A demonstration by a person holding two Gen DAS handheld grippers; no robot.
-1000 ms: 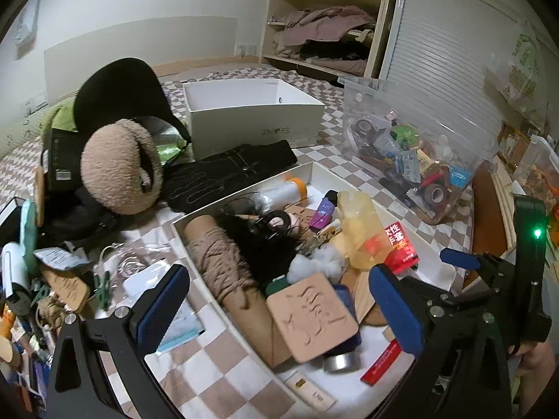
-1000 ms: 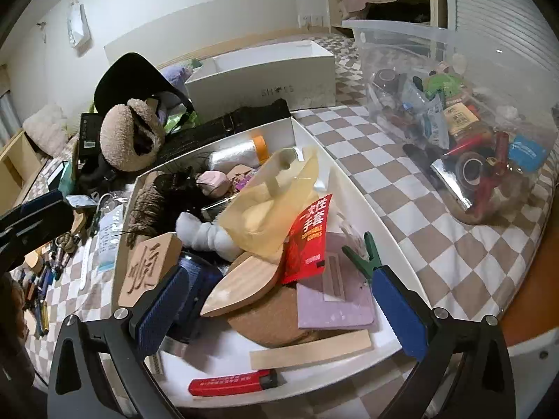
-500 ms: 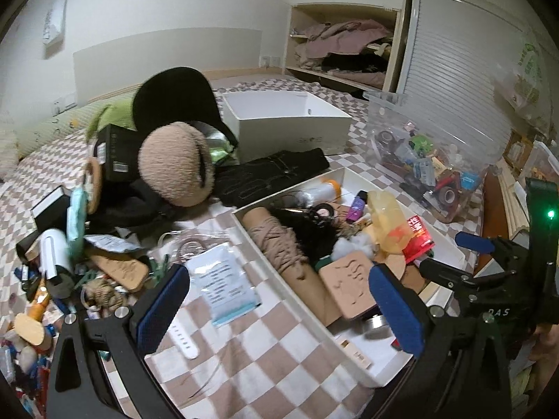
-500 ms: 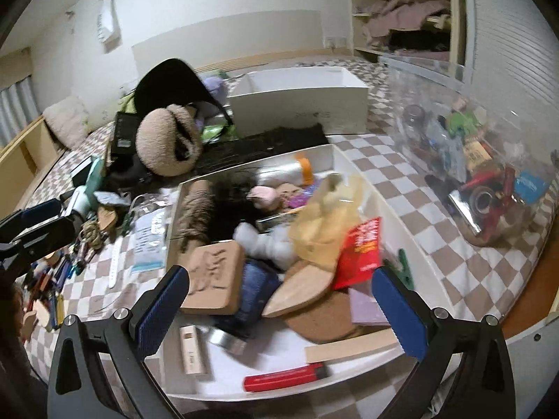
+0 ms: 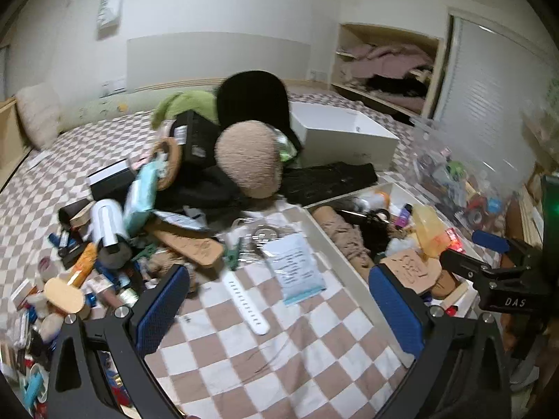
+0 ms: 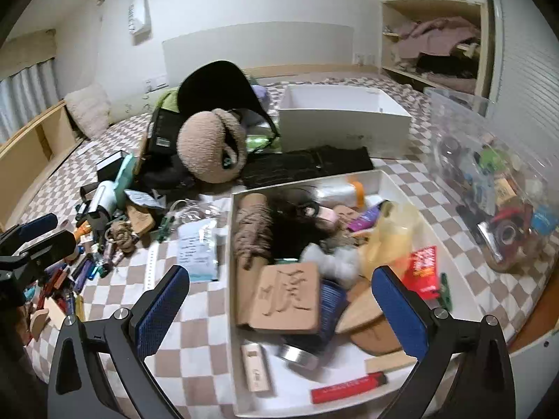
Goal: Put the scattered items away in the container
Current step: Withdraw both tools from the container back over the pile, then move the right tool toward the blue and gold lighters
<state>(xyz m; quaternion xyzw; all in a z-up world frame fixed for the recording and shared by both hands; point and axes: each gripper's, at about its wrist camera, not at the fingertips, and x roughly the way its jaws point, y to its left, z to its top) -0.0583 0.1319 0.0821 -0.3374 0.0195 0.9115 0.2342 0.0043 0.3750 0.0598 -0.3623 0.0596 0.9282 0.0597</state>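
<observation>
Just ahead of the left tool, pads apart & empty, a white perforated watch strap is lying on the checked bed, long axis running away; right tool, also apart, is hovering over the white tray.

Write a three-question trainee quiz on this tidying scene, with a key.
1. True or false: the left gripper holds the white watch strap.
2. The carved wooden block lies: A in the white tray; B on the checked cloth; C in the clear bin.
3. Fill in: the right gripper is ____.

Key: 1 false, it is open above the strap. 2 A. 3 open.
</observation>
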